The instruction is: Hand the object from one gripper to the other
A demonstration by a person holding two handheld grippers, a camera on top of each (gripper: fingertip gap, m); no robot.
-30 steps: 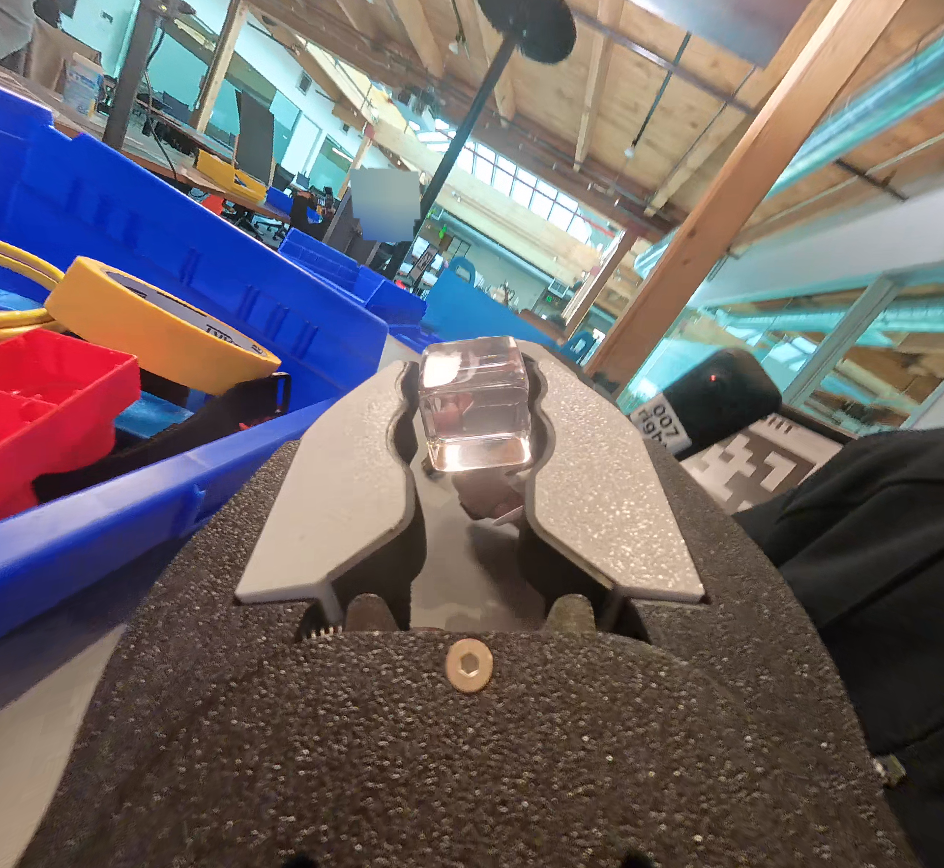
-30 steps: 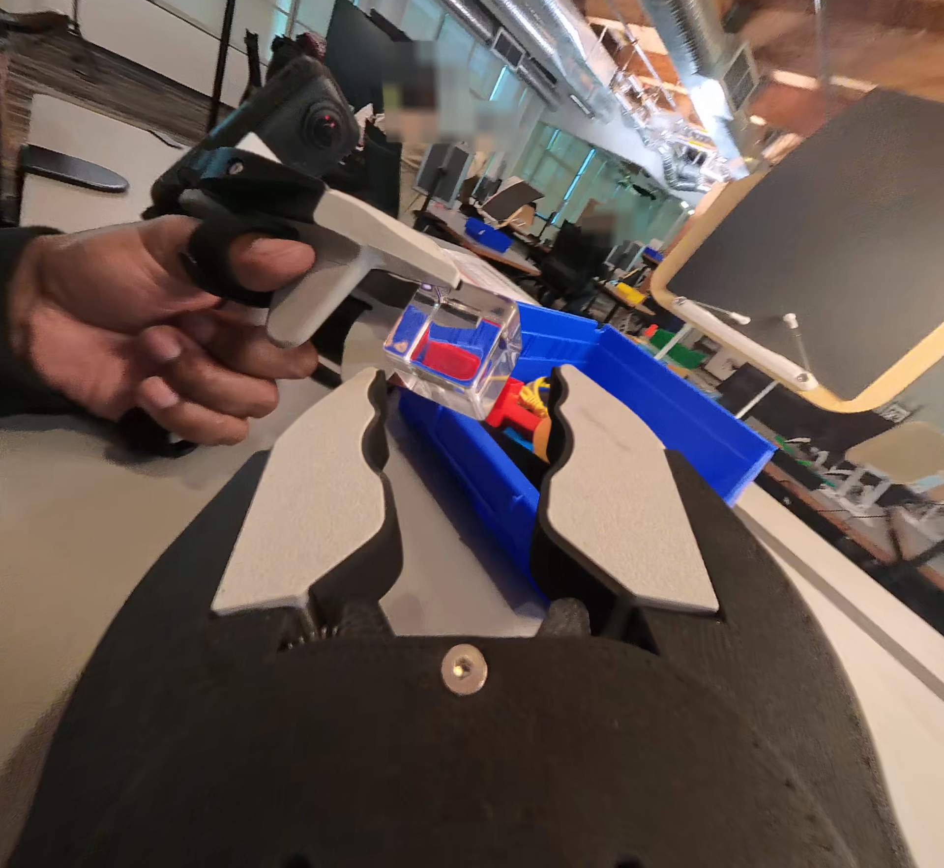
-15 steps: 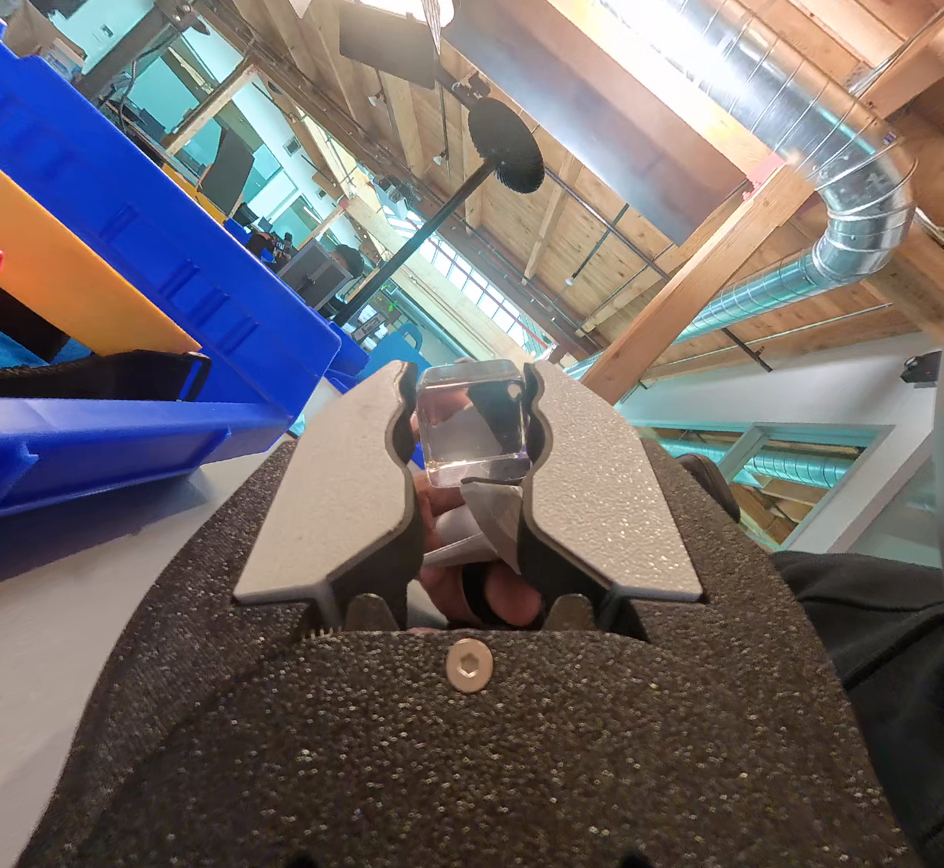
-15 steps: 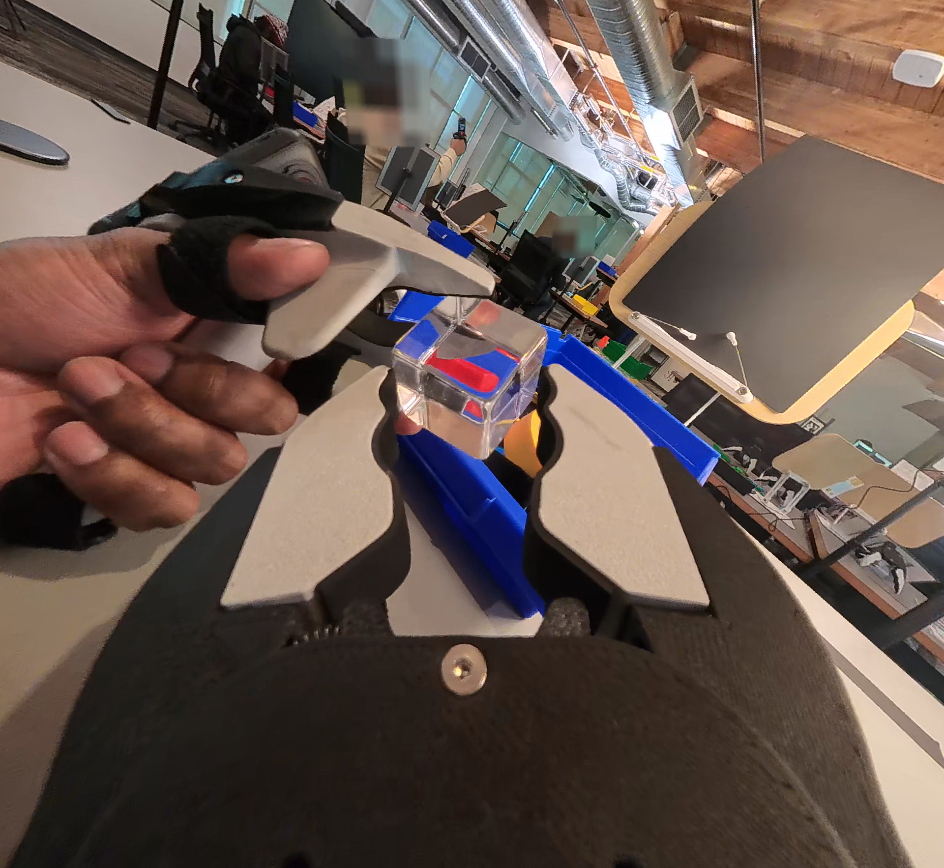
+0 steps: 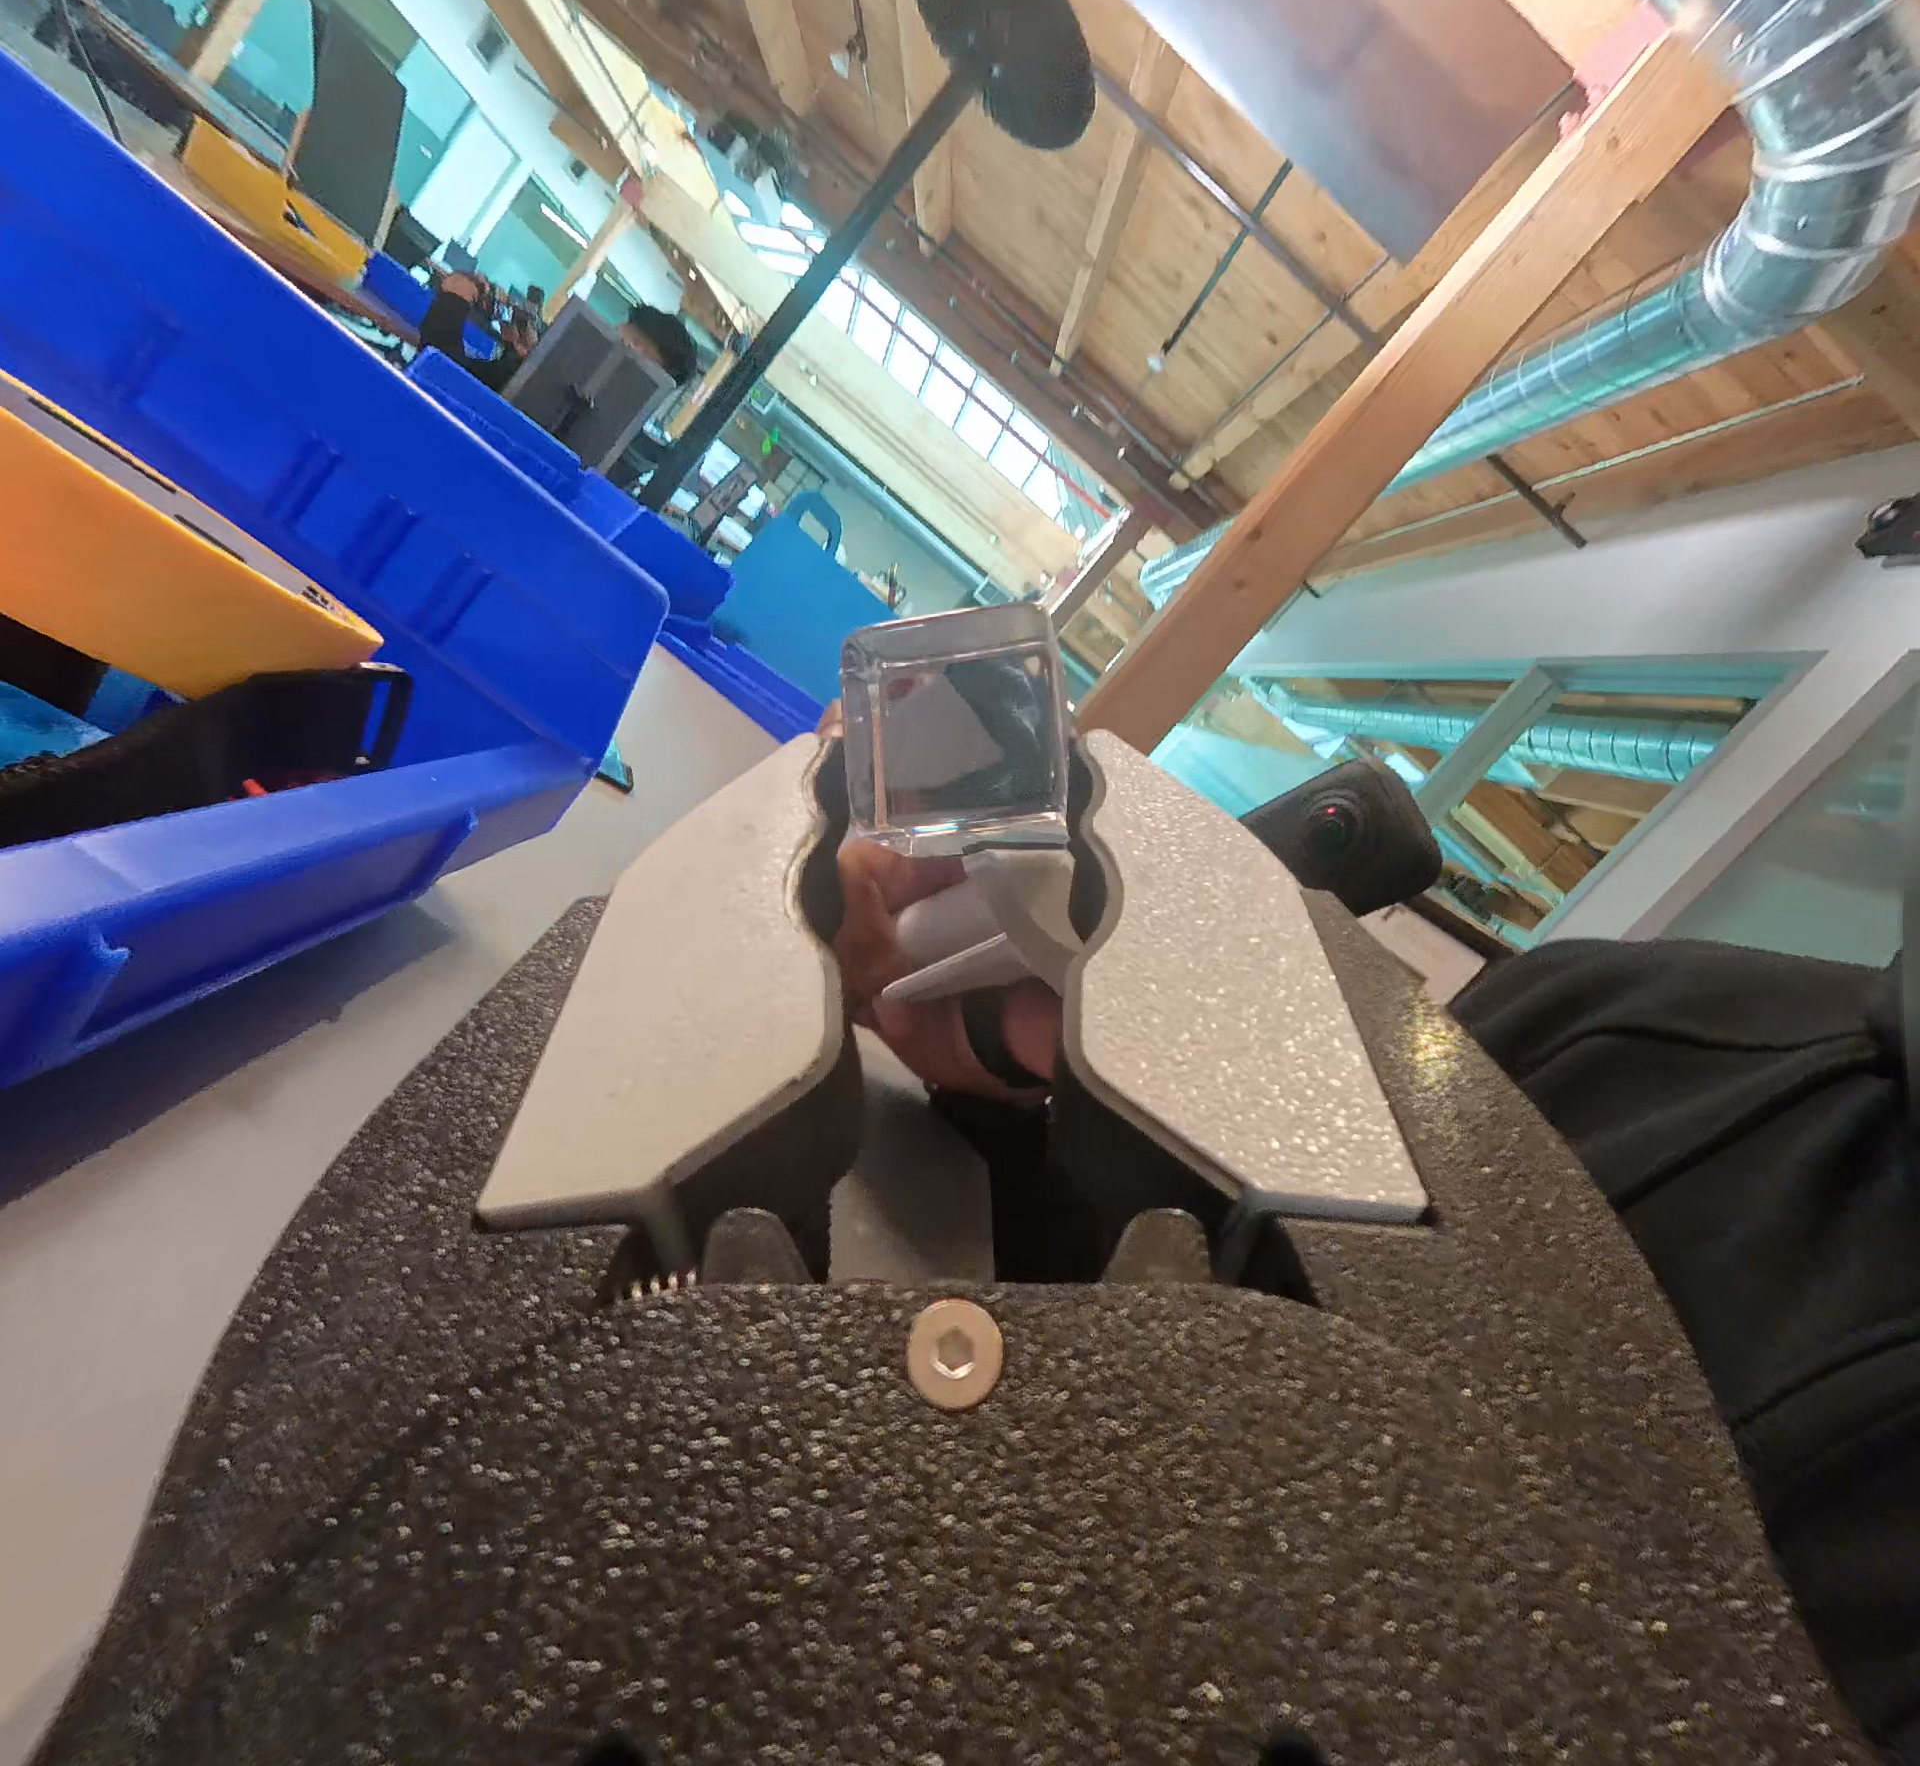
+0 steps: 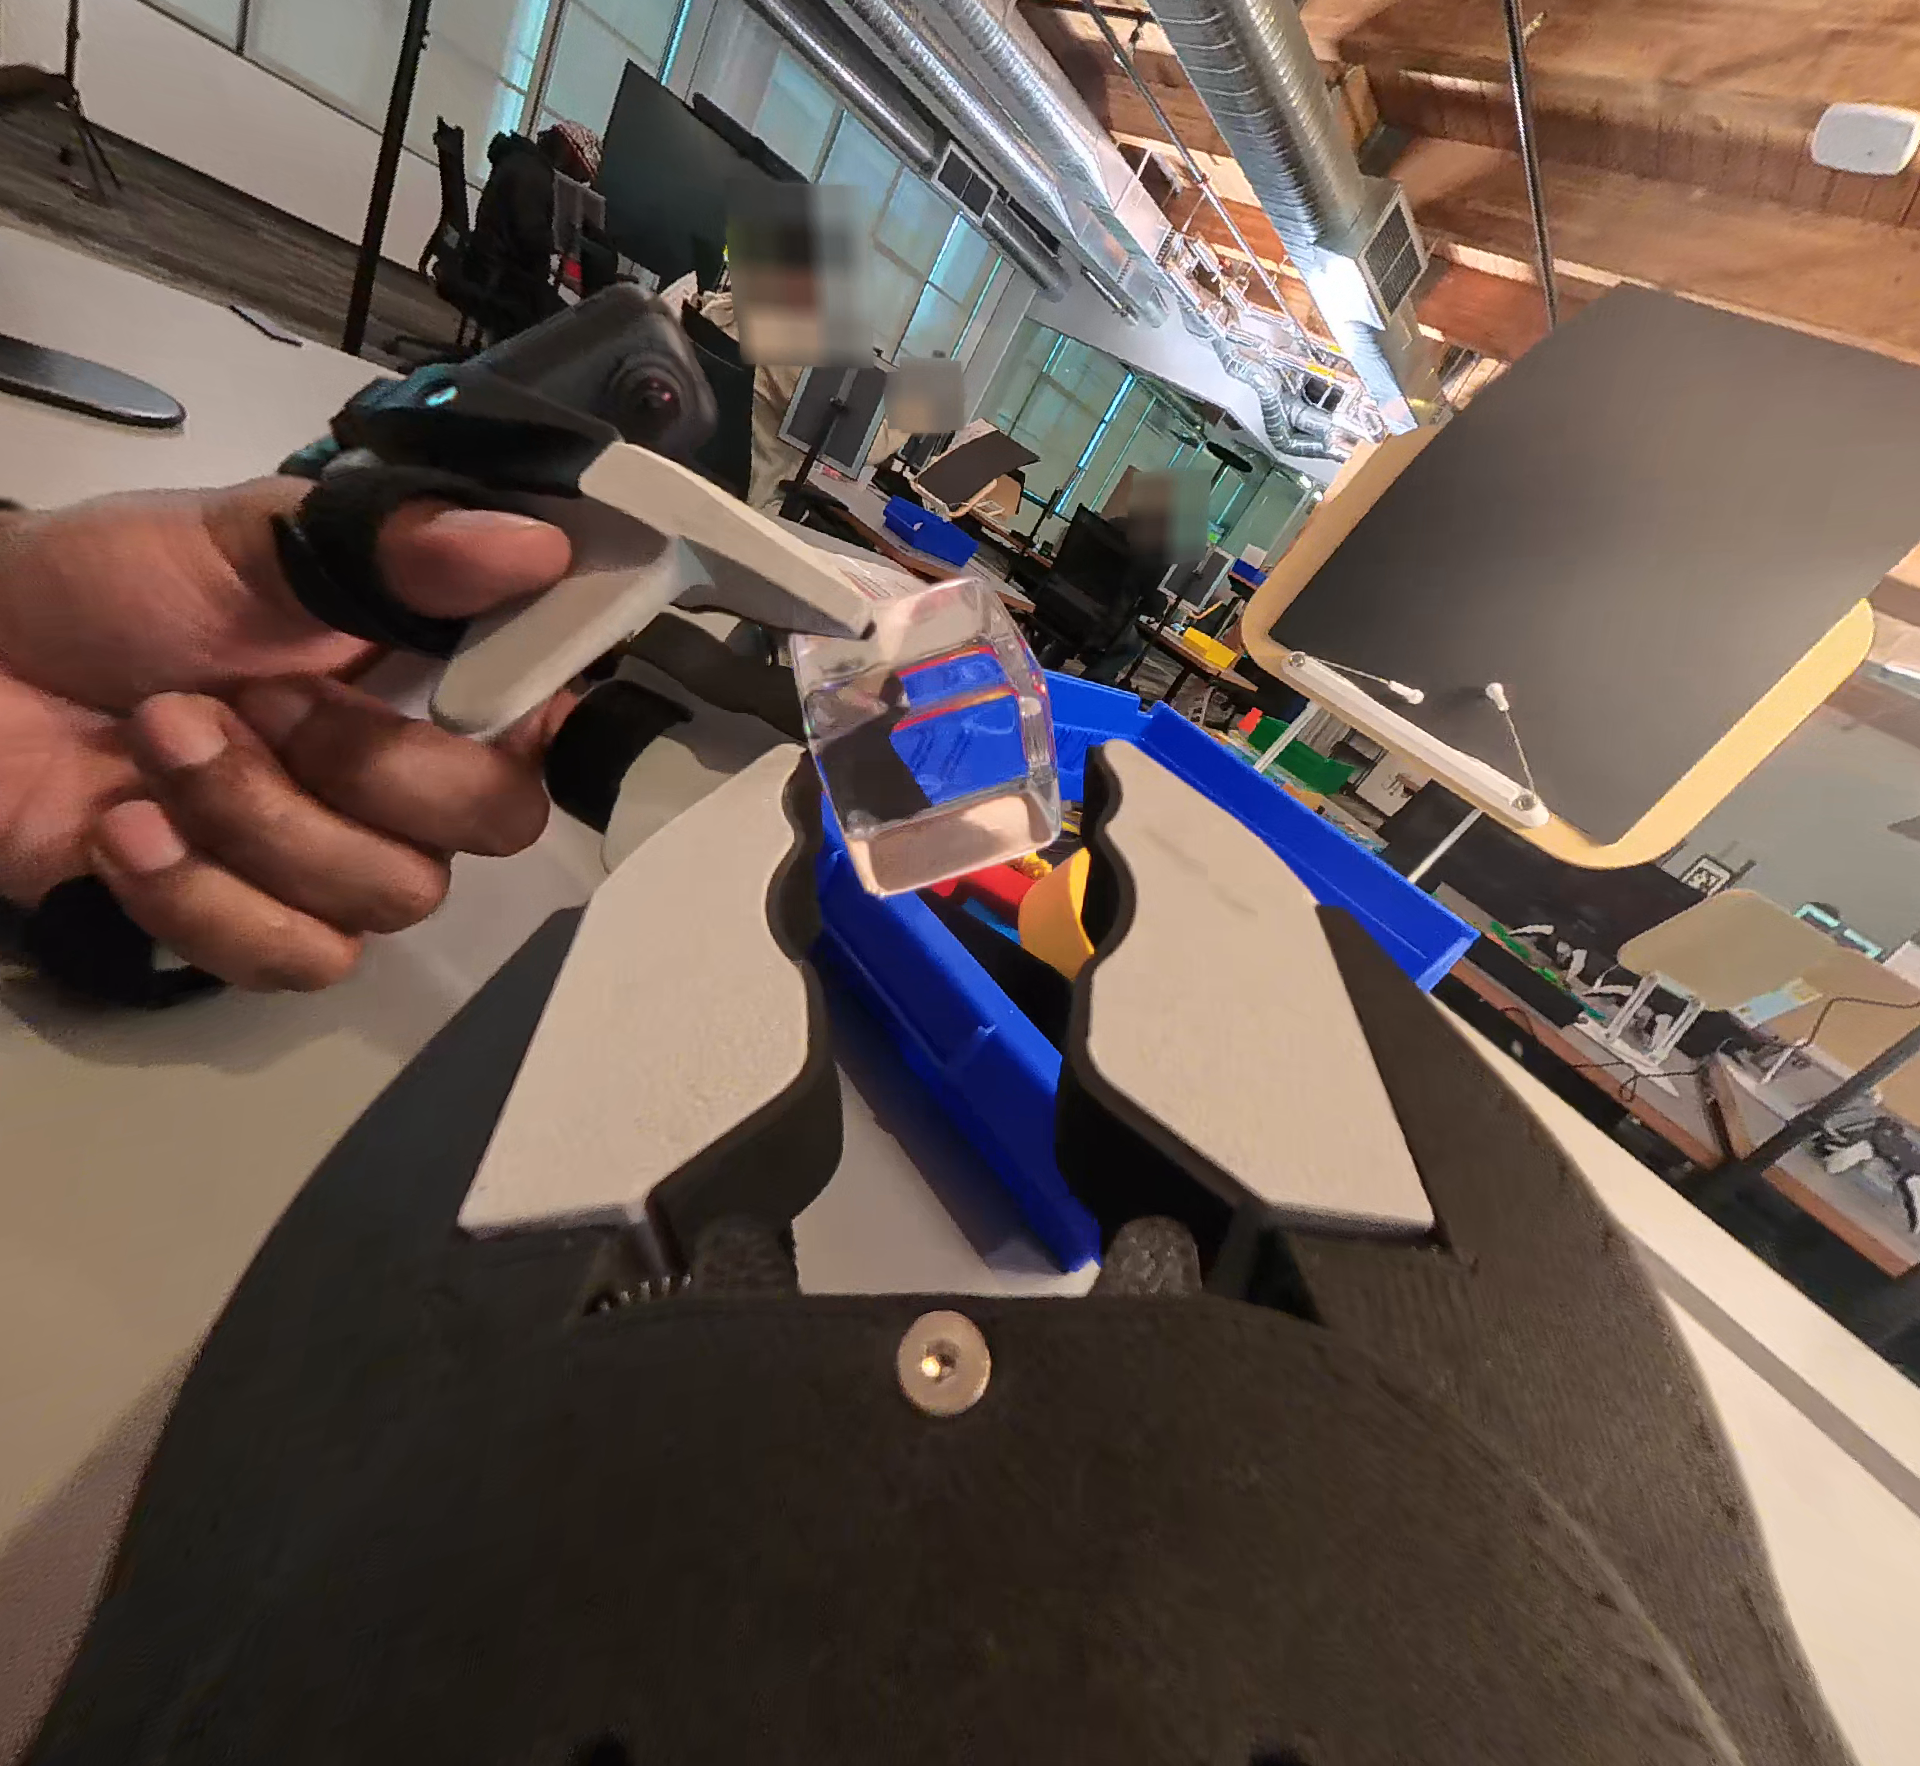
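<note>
Clearly the left tongs (image 5: 951, 781) are clenched on the clear cube (image 5: 951, 729), which sits between their grey fingertips and is held up off the worktop (image 5: 208, 1197). From the right wrist view, a bare hand (image 6: 208, 708) grips the handle of those tongs, one grey finger pressing on the cube's top face while the other shows dark through the clear block from below. The right tongs (image 6: 940, 812) are spread apart, with the cube hanging between their two tips, closer to the left-hand tip. Whether either tip touches the cube I cannot tell, since the block's clear edges blur against the background. A blue bin (image 6: 1299, 833) stands on the worktop just beyond the right tongs. In the left wrist view the same bin (image 5: 312, 490) lies to the left, with a yellow roll (image 5: 125, 573) and a black strap (image 5: 208, 750) inside it. A round black camera (image 5: 1340, 823) shows to the right of the cube there, above a dark sleeve (image 5: 1662, 1197).
</note>
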